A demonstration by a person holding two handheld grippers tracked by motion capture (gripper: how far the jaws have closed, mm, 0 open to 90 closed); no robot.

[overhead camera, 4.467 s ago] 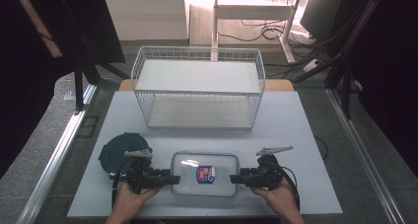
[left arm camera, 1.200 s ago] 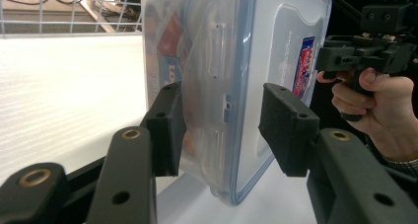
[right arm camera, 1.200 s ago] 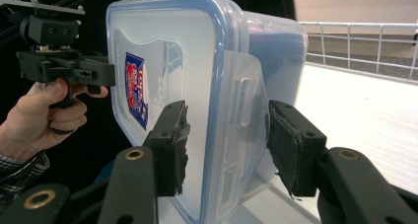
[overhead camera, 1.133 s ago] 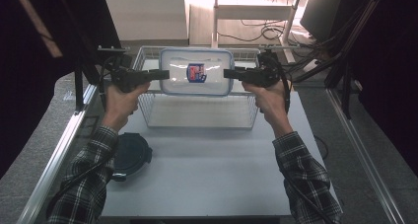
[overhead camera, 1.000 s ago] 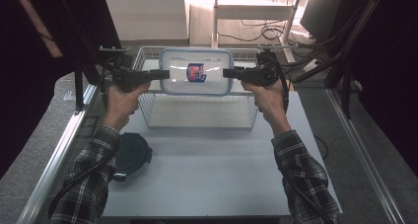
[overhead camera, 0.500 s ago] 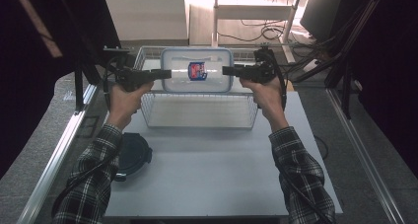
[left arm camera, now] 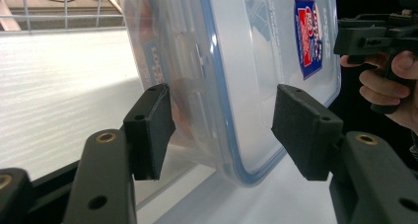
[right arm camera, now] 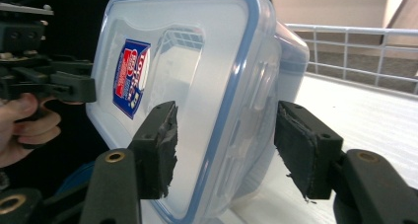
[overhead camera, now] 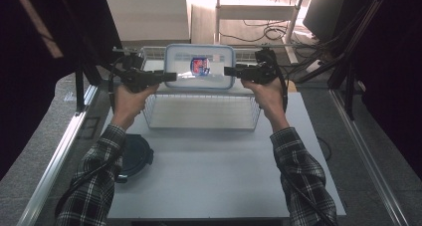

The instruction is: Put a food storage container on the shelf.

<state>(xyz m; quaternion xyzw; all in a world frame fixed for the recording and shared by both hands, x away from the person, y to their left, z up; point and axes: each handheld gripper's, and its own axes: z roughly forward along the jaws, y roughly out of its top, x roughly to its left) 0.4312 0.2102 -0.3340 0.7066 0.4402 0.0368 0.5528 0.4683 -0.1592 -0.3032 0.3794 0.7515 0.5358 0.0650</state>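
Note:
A clear plastic container [overhead camera: 199, 72] with a blue-rimmed lid and a red and blue label is over the far part of a white wire basket [overhead camera: 199, 111]. My left gripper [overhead camera: 171, 76] is at its left end and my right gripper [overhead camera: 228, 70] at its right end. In the left gripper view the container's rim [left arm camera: 236, 76] lies between the jaws of the left gripper [left arm camera: 224, 130], with a gap at the right pad [left arm camera: 305, 130]. In the right gripper view the container [right arm camera: 197, 86] passes between the right gripper [right arm camera: 229, 147]'s jaws, clear of the pads. Both pairs of jaws have just been opening. Whether the container rests on the basket floor I cannot tell.
A dark blue round object [overhead camera: 134, 154] lies at the left edge of the white table [overhead camera: 224, 176], beside the left sleeve. Cables and a metal frame stand behind the basket. Dark rails run along both sides of the table.
The container went from the table's near edge up to the basket. Over the last second both hands and the container have stayed almost still.

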